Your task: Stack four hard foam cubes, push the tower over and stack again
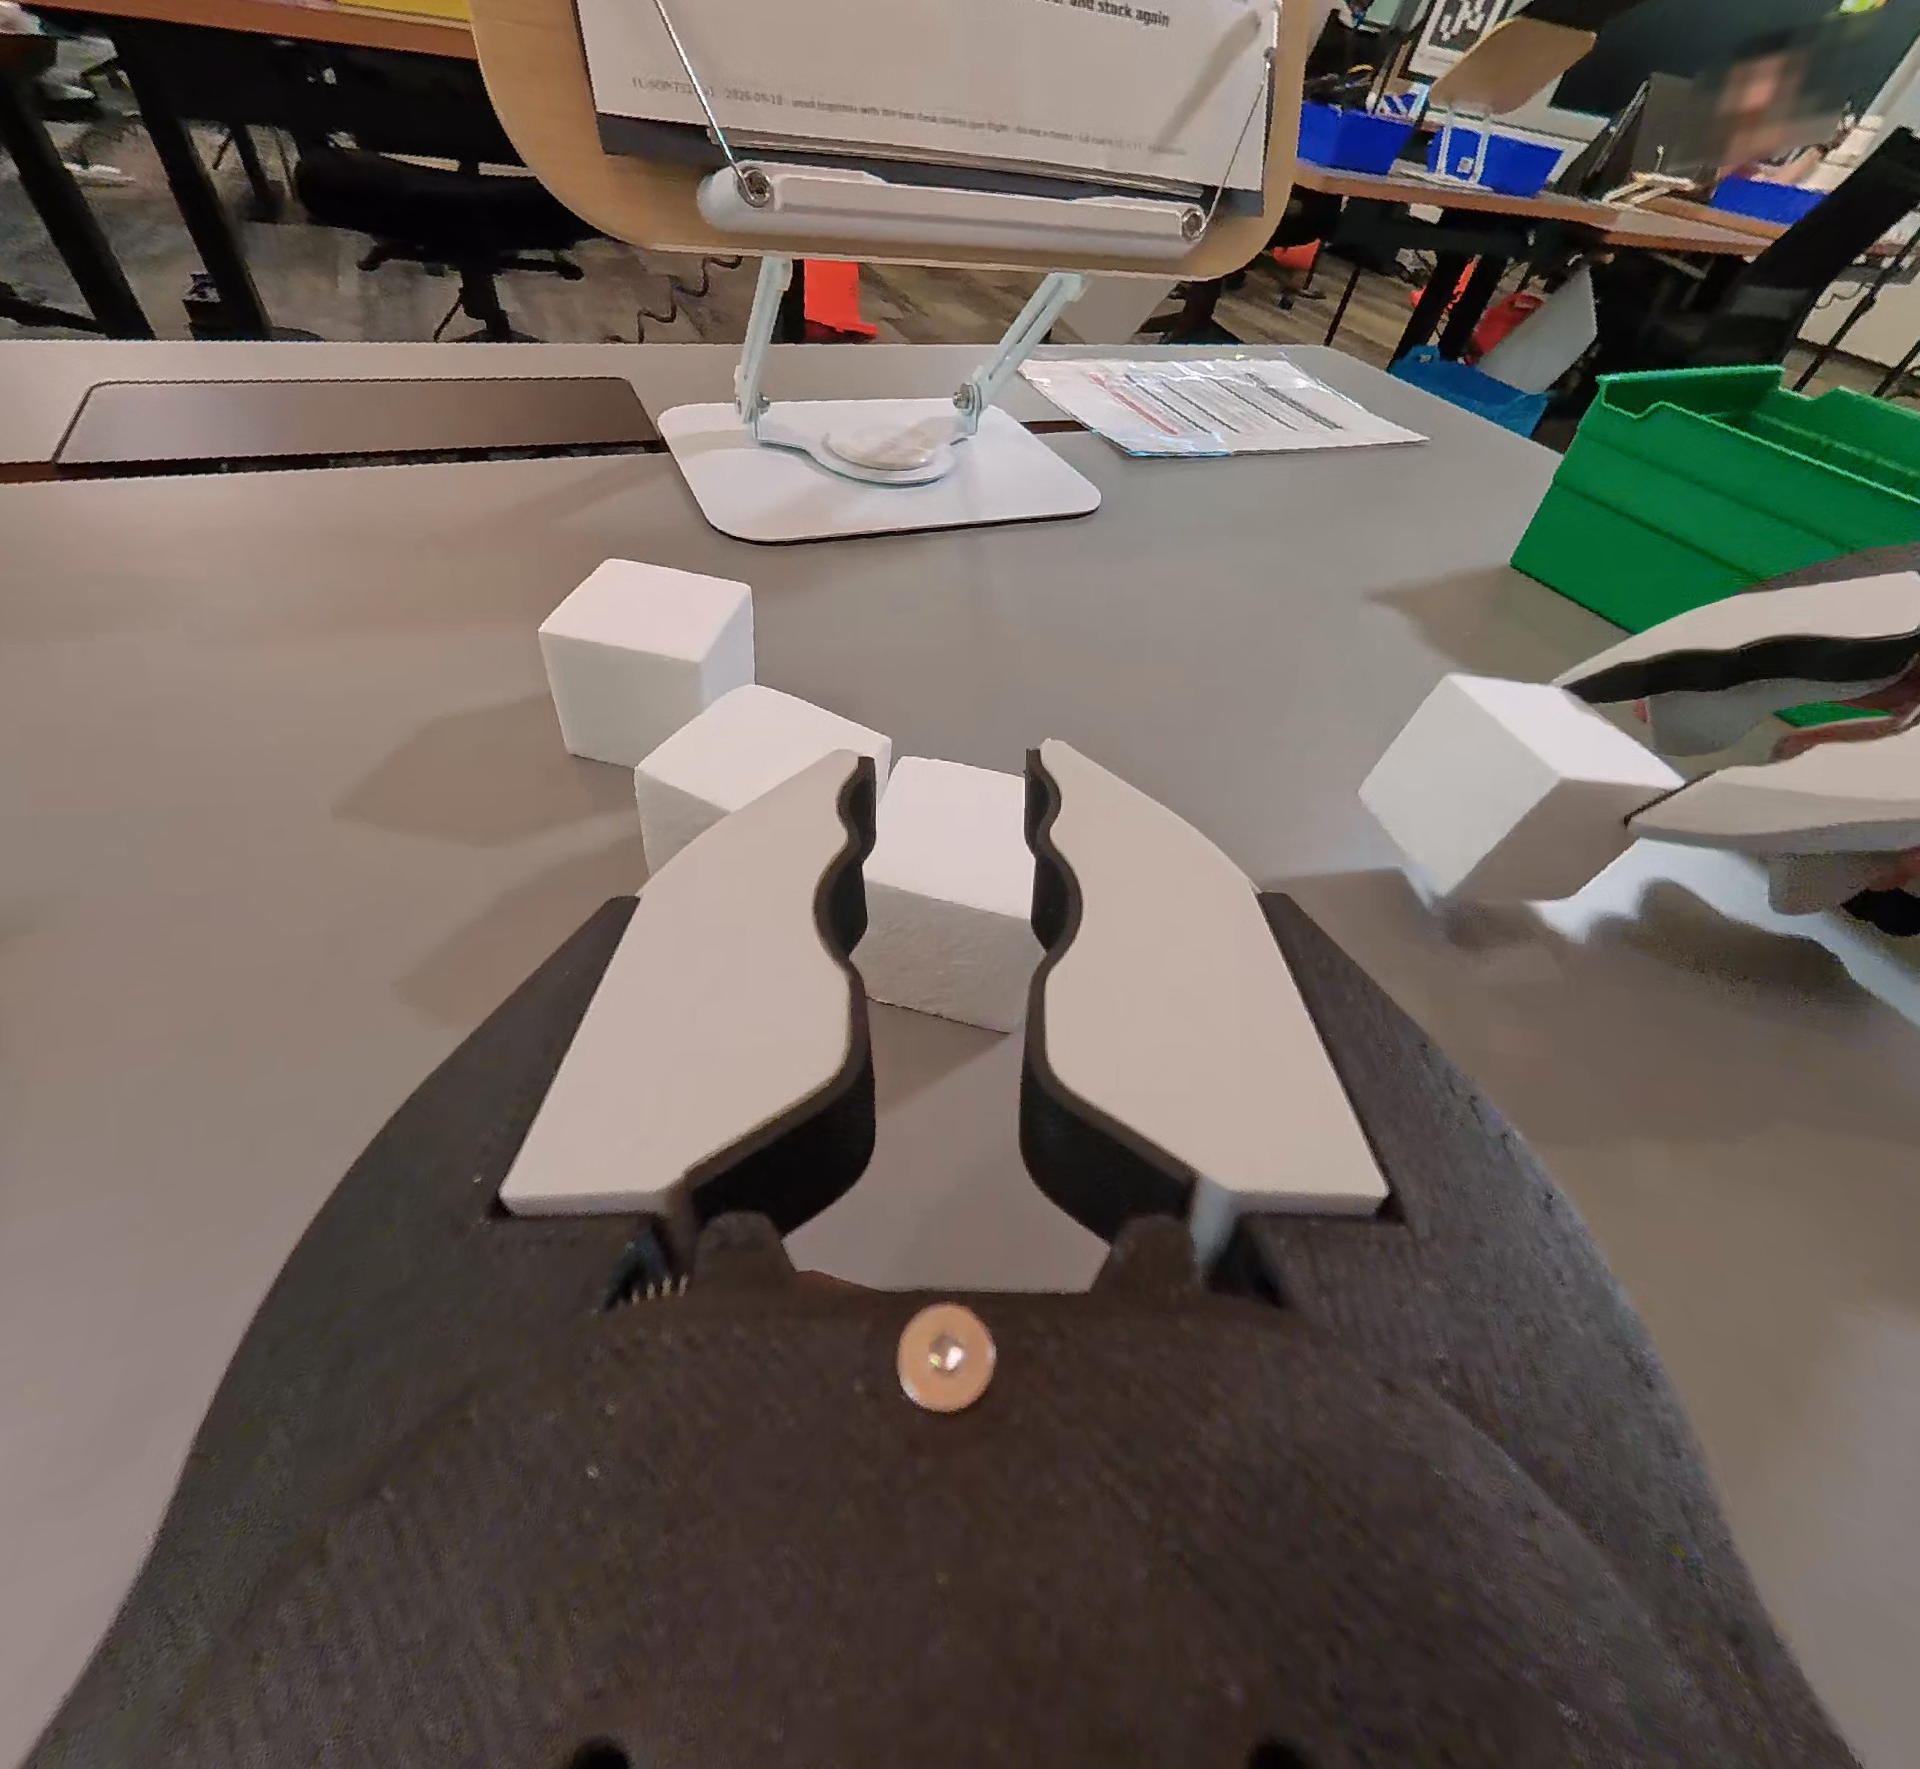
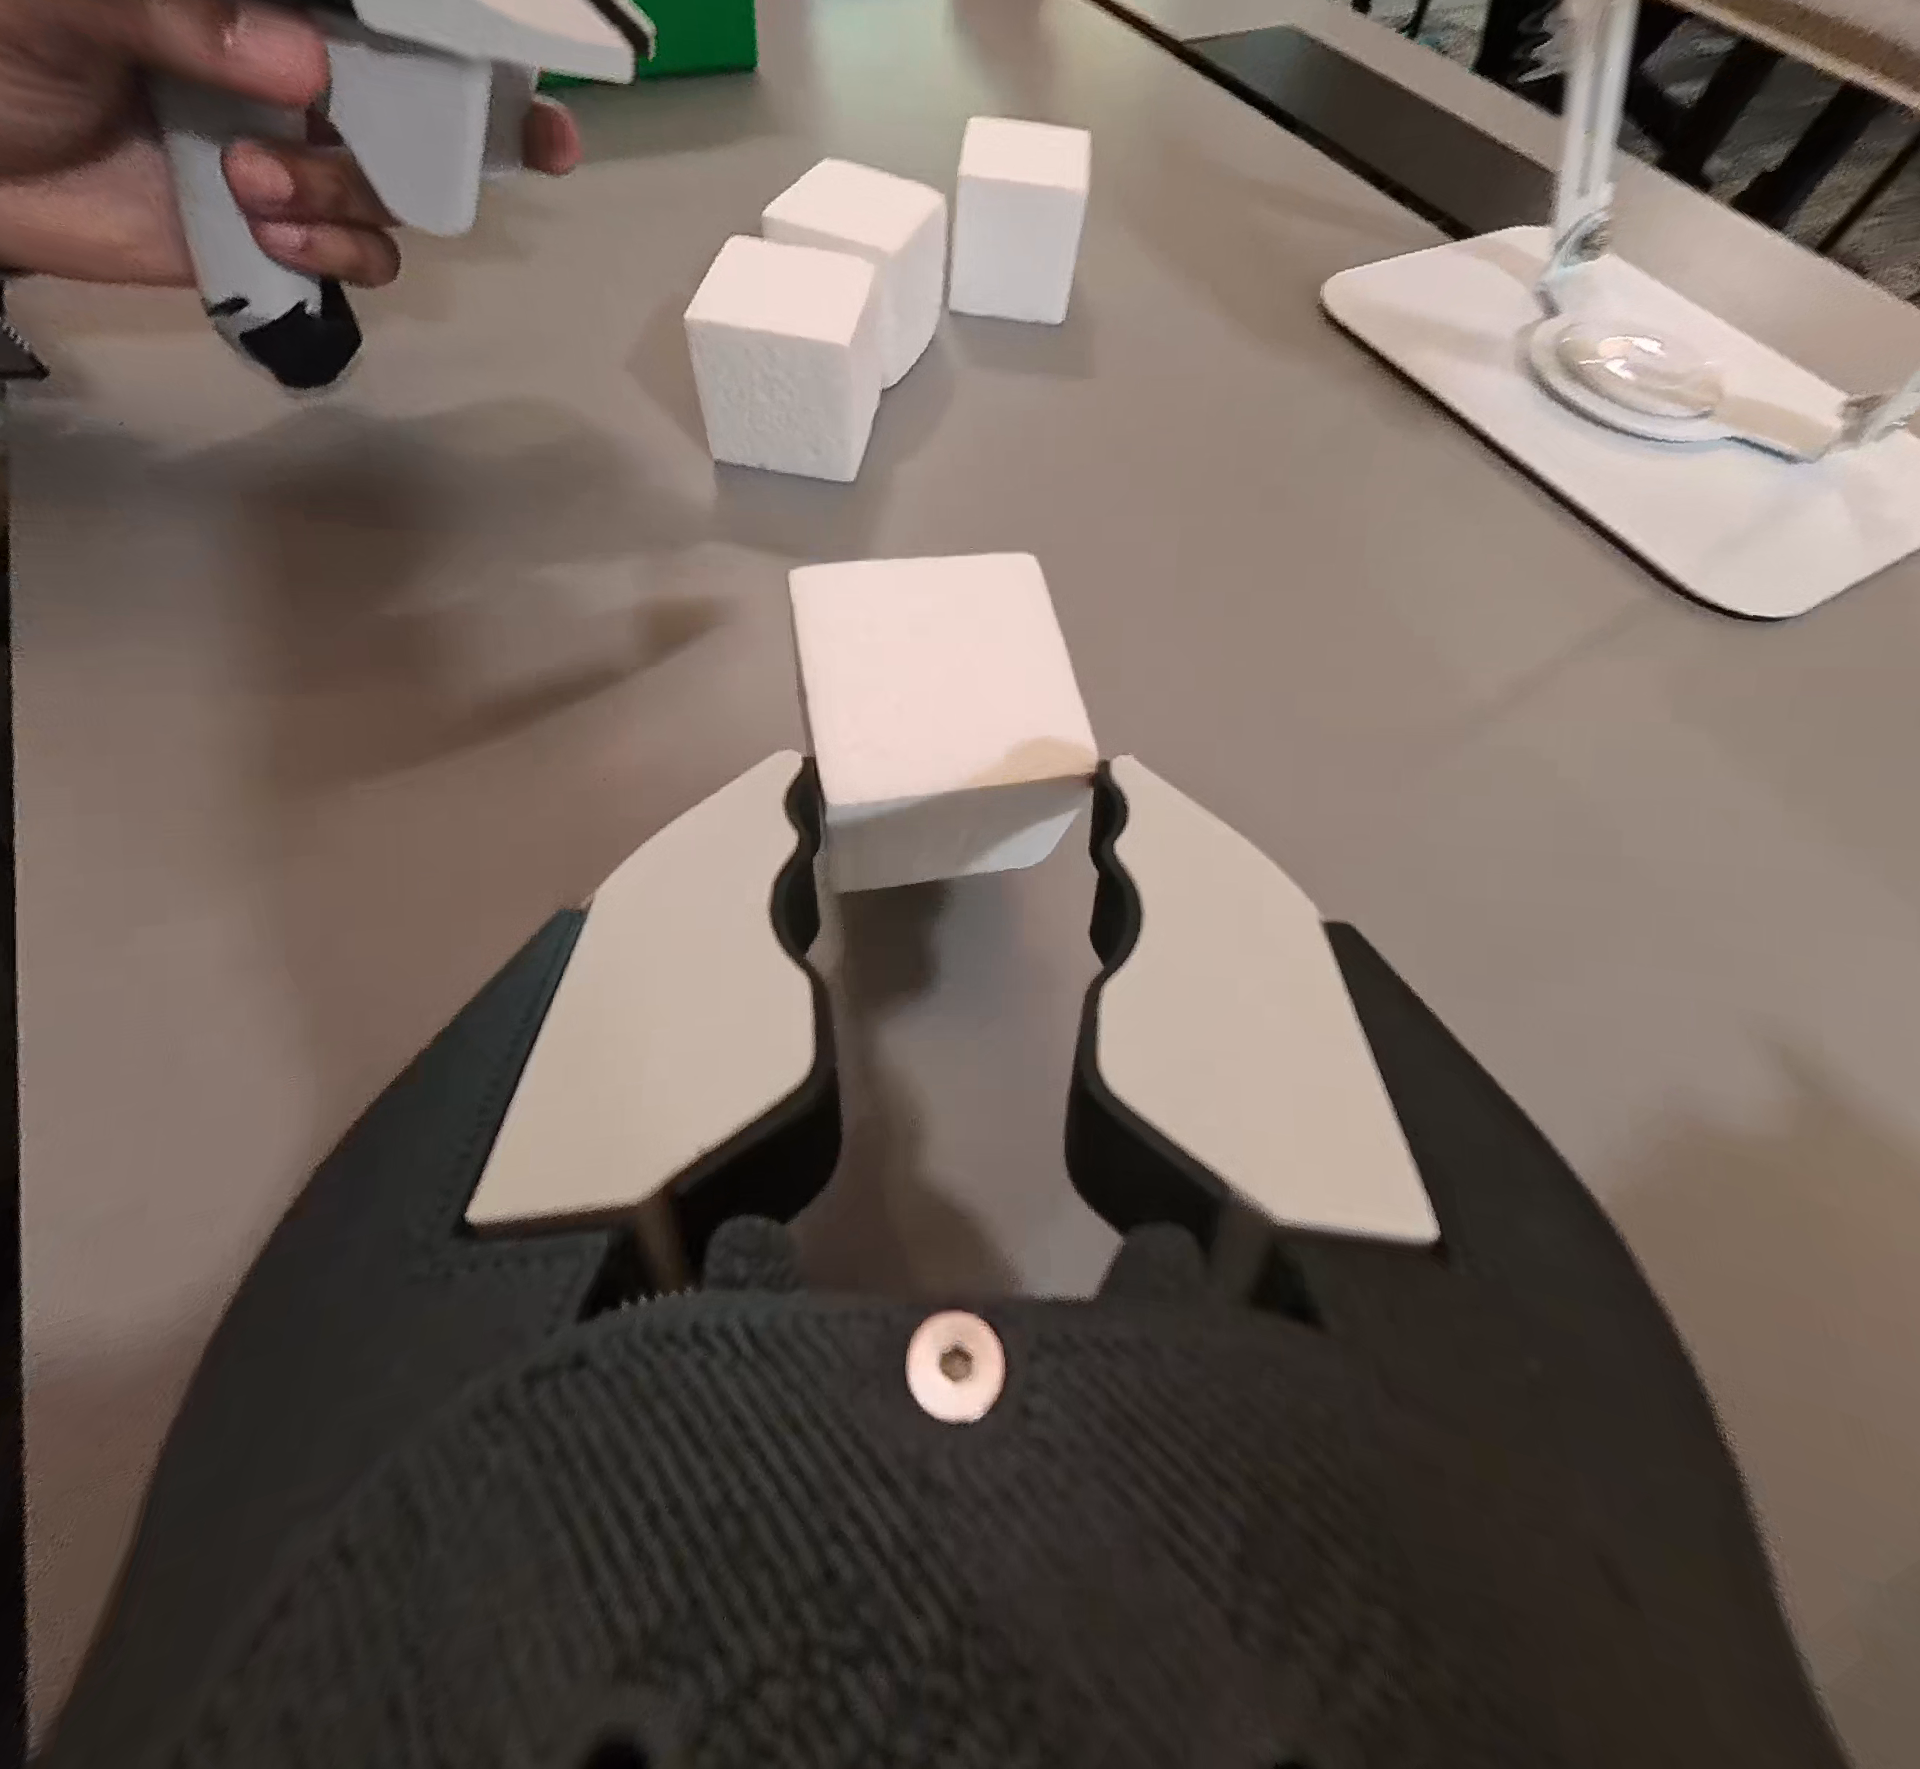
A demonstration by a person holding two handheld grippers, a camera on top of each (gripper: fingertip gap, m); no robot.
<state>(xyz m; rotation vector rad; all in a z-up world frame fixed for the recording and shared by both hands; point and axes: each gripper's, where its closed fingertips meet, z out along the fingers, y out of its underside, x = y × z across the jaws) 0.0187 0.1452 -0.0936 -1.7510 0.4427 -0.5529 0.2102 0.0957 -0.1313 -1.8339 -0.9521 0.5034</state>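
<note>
Several white foam cubes are in view. My right gripper (image 2: 951,769) is shut on one white cube (image 2: 935,711), pinched at the fingertips, tilted and held a little above the grey table (image 2: 1351,836). That cube (image 1: 1507,784) and gripper (image 1: 1652,753) also show at the right edge of the left wrist view. Three other cubes stand in a touching row on the table (image 1: 644,659) (image 1: 748,774) (image 1: 945,888). My left gripper (image 1: 948,763) is open and empty, short of the nearest cube of the row. A hand holds it raised in the right wrist view (image 2: 613,46).
A document stand with a white base (image 1: 883,483) stands behind the cubes. A green bin (image 1: 1714,493) sits at the right. A plastic sleeve with papers (image 1: 1216,405) lies at the back right. A dark inset panel (image 1: 353,420) runs along the table's back. Some 20 cm of space lies between my two pairs of fingers.
</note>
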